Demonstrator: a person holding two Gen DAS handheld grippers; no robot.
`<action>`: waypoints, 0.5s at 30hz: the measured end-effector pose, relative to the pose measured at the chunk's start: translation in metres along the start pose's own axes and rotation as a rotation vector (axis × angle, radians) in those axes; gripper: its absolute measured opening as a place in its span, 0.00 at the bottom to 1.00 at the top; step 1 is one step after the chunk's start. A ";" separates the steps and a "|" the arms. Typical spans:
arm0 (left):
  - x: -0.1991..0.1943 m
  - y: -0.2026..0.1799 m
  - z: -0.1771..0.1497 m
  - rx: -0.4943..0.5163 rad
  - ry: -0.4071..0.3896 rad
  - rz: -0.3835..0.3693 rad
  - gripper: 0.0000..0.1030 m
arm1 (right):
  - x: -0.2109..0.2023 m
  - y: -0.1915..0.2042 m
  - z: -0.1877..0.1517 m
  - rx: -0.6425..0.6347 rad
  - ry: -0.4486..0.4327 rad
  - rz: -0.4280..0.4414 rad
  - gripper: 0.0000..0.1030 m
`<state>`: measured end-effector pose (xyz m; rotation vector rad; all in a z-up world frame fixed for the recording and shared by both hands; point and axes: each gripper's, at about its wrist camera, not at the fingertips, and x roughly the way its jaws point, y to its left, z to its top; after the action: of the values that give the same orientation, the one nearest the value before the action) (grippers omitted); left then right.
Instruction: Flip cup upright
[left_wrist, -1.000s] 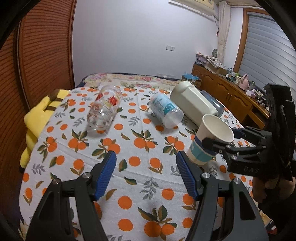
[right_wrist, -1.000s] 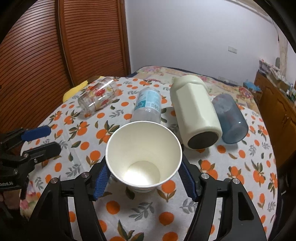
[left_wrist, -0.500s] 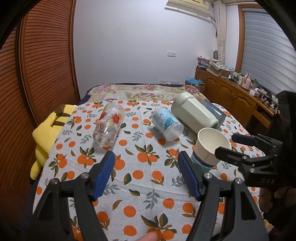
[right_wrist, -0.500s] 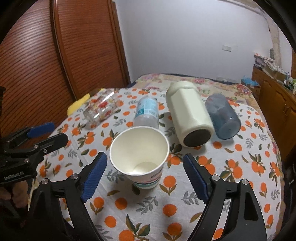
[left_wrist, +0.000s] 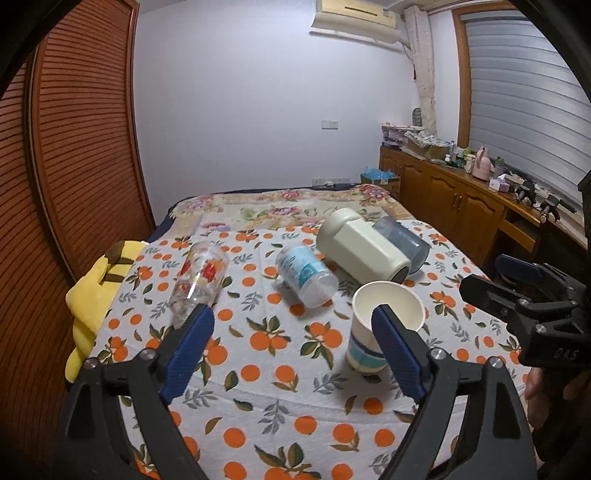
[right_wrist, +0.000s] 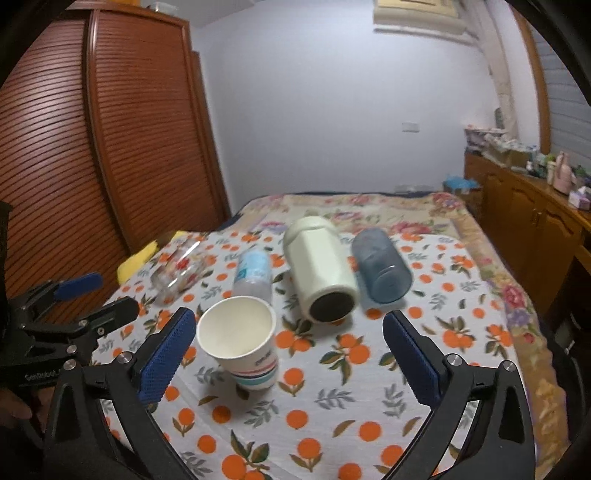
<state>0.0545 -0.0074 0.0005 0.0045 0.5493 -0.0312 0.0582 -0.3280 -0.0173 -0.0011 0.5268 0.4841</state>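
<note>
A white paper cup (left_wrist: 384, 325) with blue stripes stands upright, mouth up, on the orange-print cloth (left_wrist: 280, 398); it also shows in the right wrist view (right_wrist: 240, 347). My left gripper (left_wrist: 293, 349) is open and empty, held above the cloth with the cup behind its right finger. My right gripper (right_wrist: 290, 354) is open and empty, drawn back from the cup, which stands free by its left finger. The right gripper shows at the right edge of the left wrist view (left_wrist: 517, 295), and the left gripper at the left of the right wrist view (right_wrist: 74, 306).
Lying on their sides behind the cup are a flower-print glass (left_wrist: 199, 280), a clear plastic cup with a blue label (left_wrist: 306, 277), a cream jug (left_wrist: 364, 247) and a blue-grey tumbler (left_wrist: 402, 242). A yellow plush (left_wrist: 96, 295) lies at the left edge. Wooden cabinets (left_wrist: 461, 206) stand right.
My right gripper opened, let go of the paper cup and drew back; the cup now stands upright on the cloth. Both grippers rose and pulled back from the table.
</note>
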 end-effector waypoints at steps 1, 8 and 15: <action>-0.001 -0.002 0.000 0.002 -0.005 0.002 0.87 | -0.002 -0.001 -0.001 0.003 -0.004 -0.011 1.00; -0.008 -0.009 -0.002 0.015 -0.041 -0.001 0.88 | -0.011 -0.009 -0.013 0.028 -0.019 -0.055 1.00; -0.012 -0.007 -0.004 0.000 -0.044 -0.005 0.88 | -0.013 -0.011 -0.017 0.028 -0.027 -0.075 1.00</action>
<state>0.0418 -0.0142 0.0037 0.0025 0.5053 -0.0367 0.0452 -0.3461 -0.0265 0.0129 0.5053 0.4033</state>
